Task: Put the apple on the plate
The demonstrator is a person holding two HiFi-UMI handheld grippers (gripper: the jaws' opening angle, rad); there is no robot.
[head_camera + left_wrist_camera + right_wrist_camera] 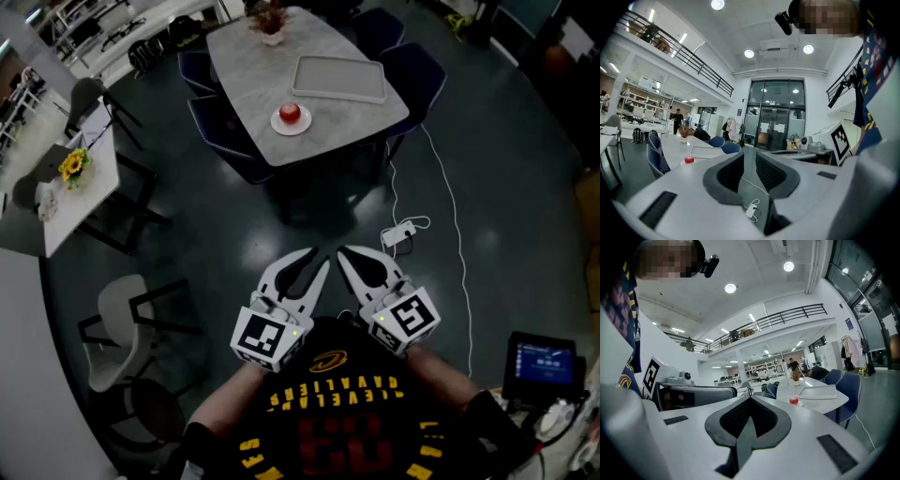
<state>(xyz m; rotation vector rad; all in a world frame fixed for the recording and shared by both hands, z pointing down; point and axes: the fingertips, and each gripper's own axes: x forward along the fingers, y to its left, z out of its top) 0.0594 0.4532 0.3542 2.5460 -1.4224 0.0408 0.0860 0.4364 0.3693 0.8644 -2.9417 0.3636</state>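
Observation:
A red apple (291,112) sits on a small white plate (278,122) near the front edge of a pale table (253,70) far ahead of me. Both grippers hang low over the dark floor close to my body, well away from the table. My left gripper (317,258) has its jaws a little apart with nothing between them; in its own view the apple (689,160) shows small at the left. My right gripper (345,253) is shut with its tips touching and holds nothing; its view shows the apple (793,401) on the table at the right.
A white tray (339,78) and a flower pot (272,28) share the table, with blue chairs (417,75) around it. A white cable and power strip (398,234) lie on the floor ahead. A white chair (127,309) and side table (84,187) stand left; a screen (539,361) right.

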